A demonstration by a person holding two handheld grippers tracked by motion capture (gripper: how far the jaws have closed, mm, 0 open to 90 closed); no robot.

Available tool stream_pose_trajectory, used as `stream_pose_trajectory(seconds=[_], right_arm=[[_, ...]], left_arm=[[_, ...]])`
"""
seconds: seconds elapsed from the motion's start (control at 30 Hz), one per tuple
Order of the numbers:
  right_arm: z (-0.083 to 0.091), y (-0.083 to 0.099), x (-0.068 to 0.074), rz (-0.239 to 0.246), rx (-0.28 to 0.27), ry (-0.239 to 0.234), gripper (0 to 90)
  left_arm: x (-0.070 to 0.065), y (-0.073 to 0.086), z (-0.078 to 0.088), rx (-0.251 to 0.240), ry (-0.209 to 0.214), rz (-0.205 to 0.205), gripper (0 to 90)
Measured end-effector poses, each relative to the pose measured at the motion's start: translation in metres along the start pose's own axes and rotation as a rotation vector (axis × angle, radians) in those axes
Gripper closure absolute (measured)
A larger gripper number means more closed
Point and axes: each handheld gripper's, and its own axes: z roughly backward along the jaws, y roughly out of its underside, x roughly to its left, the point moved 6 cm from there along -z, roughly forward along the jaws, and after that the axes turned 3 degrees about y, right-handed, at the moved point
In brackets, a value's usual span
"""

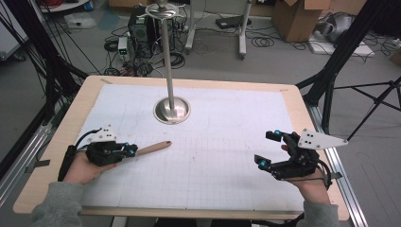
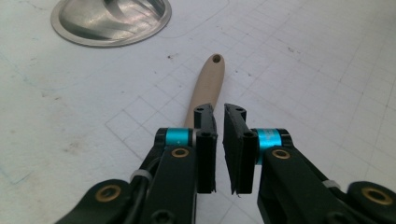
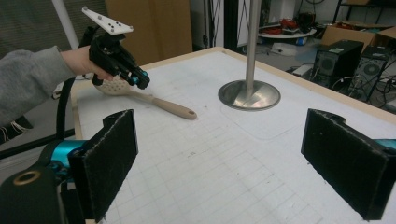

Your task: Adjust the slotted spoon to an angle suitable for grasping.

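Note:
A slotted spoon with a beige handle [image 1: 153,147] [image 2: 210,81] lies on the white gridded mat, its pale perforated head [image 3: 114,87] under the person's left hand. My left gripper [image 1: 132,150] [image 2: 219,112] [image 3: 142,80] hovers just above the handle near the head. Its jaws stand a narrow gap apart with nothing between the pads, and the handle runs out from under the left jaw. My right gripper [image 1: 265,148] [image 3: 219,130] is held at the mat's right side, jaws wide open and holding nothing, pointing across the table toward the spoon.
A metal pole on a round steel base [image 1: 172,111] [image 2: 112,21] [image 3: 250,95] stands at the mat's far middle. The mat [image 1: 213,142] lies on a wooden tabletop [image 1: 66,137]. Cables, computer cases, boxes and tripod legs crowd the floor beyond.

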Motion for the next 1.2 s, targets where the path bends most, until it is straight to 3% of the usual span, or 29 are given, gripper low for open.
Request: stream_pose_trajectory(seconds=[0.17, 0.27, 0.47, 0.57, 0.73, 0.9, 1.2], right_arm=[[0.0, 0.0, 0.0, 0.002, 0.0, 0.001, 9.7], [0.0, 0.0, 0.0, 0.0, 0.001, 0.001, 9.7], [-0.001, 0.001, -0.001, -0.005, 0.006, 0.0, 9.7], [-0.004, 0.0, -0.001, 0.0, 0.002, -0.005, 9.7], [-0.006, -0.001, -0.001, -0.007, 0.0, -0.013, 9.7], [-0.007, -0.001, -0.004, -0.01, -0.006, -0.016, 9.7], [-0.018, -0.01, -0.008, -0.013, -0.042, -0.039, 9.7]], left_arm=[[0.001, 0.004, 0.005, 0.017, 0.028, -0.036, 69.9], [0.001, 0.004, 0.009, 0.018, 0.074, -0.02, 60.4], [0.004, 0.008, 0.015, 0.03, 0.11, 0.017, 41.1], [0.007, 0.013, 0.015, 0.073, 0.12, 0.036, 28.4], [0.009, 0.014, 0.017, 0.095, 0.123, 0.062, 16.9], [0.006, 0.011, 0.02, 0.071, 0.145, 0.063, 8.1], [0.004, 0.019, 0.038, 0.005, 0.122, 0.064, 5.7]])
